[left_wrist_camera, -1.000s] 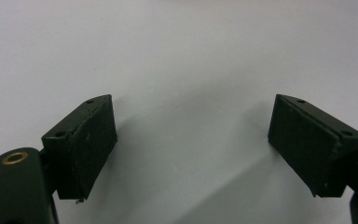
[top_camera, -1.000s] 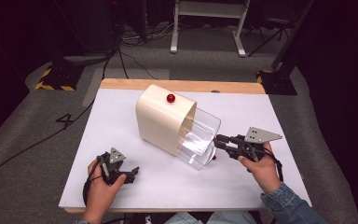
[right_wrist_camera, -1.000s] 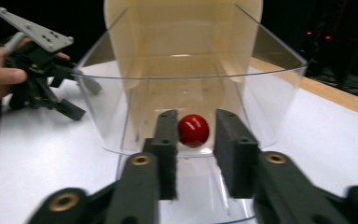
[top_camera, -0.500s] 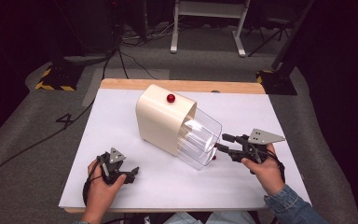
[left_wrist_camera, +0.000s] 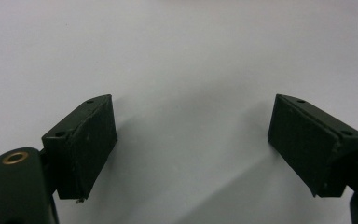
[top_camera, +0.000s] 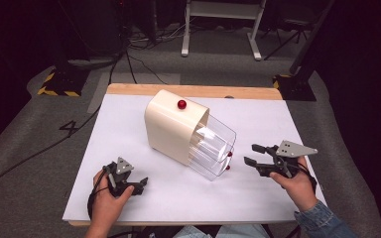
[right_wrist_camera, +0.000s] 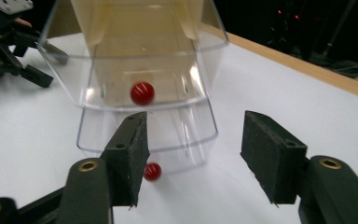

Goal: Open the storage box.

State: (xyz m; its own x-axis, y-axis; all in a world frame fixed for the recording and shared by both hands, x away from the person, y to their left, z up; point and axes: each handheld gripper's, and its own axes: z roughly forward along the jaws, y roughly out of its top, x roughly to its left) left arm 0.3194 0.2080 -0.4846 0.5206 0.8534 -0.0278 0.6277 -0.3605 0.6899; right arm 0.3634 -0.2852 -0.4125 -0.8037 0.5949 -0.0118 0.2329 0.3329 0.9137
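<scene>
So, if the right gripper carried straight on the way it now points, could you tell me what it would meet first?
Most likely the clear drawers sticking out of the cream cabinet. The right gripper is open and aimed at their fronts, around the red knob of the lower one; depth is hard to judge.

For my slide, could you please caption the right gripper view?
Open right gripper faces a clear drawer with a red knob.

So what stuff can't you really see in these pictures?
- Back of the cream box: high view, turned away, hidden by its own body.
- What holds the clear drawers in: right gripper view, top edge cuts them off.
- The lower red knob: right gripper view, partly behind the right gripper.
- Table ahead of the left gripper: left gripper view, blurred white.
</scene>
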